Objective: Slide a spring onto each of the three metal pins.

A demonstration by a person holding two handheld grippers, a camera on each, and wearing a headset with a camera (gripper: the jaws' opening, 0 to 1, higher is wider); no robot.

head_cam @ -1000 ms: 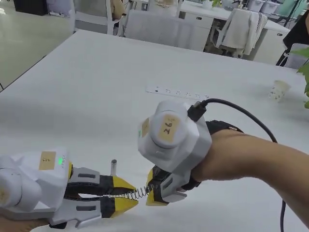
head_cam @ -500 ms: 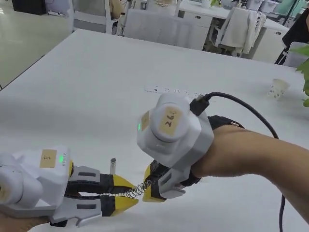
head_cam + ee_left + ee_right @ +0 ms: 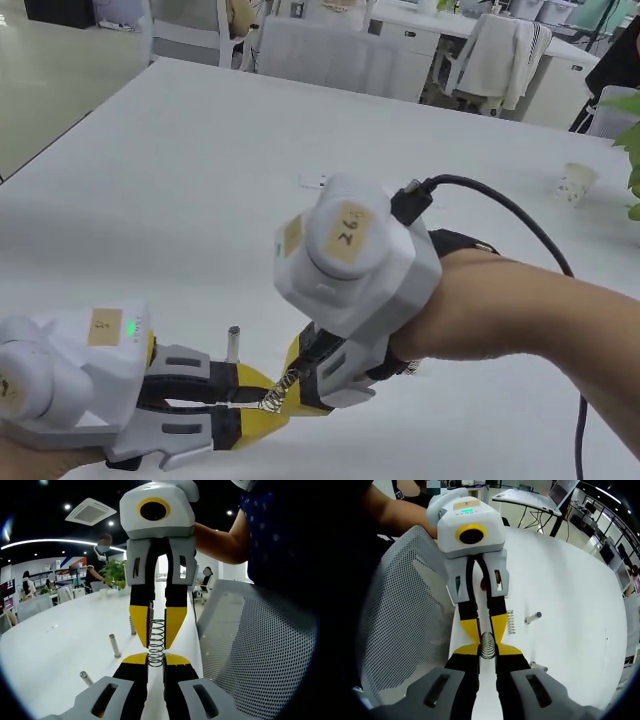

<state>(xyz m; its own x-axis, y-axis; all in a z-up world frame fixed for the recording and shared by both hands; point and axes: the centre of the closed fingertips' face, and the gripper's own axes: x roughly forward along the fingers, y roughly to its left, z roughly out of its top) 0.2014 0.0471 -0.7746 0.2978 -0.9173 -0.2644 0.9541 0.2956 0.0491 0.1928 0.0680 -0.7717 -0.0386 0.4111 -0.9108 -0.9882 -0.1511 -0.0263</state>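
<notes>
**Two grippers, two springs, three metal pins, one white table.** The L gripper [image 3: 156, 660] and the R gripper [image 3: 487, 651] meet tip to tip over the table [image 3: 60, 645], w/ one held spring [image 3: 156, 639] shared btwn them.

In the left gripper view the held spring runs straight from the L gripper's yellow tips to the R gripper's yellow tips opposite. Its lower coils sit in the narrow gap btwn the L jaws and its upper coils btwn the R jaws. Both pairs of jaws are clenched on it, one at each end. In the right gripper view the held spring shows end-on, a ring of coils pinched btwn the R gripper's tips, w/ the L gripper's tips just beyond.

The second spring [image 3: 510, 621] lies flat on the table just right of the held spring in the right gripper view, apart from both grippers.

The 3 pins stand on the table left of the held spring in the left gripper view, all bare:
- the near pin [image 3: 85, 678]
- the middle pin [image 3: 115, 645]
- the far pin [image 3: 132, 625], partly behind an R jaw

In the head view a forearm [image 3: 500, 320] reaches in from the right of the held spring, a black cable [image 3: 500, 222] arching above it.
</notes>
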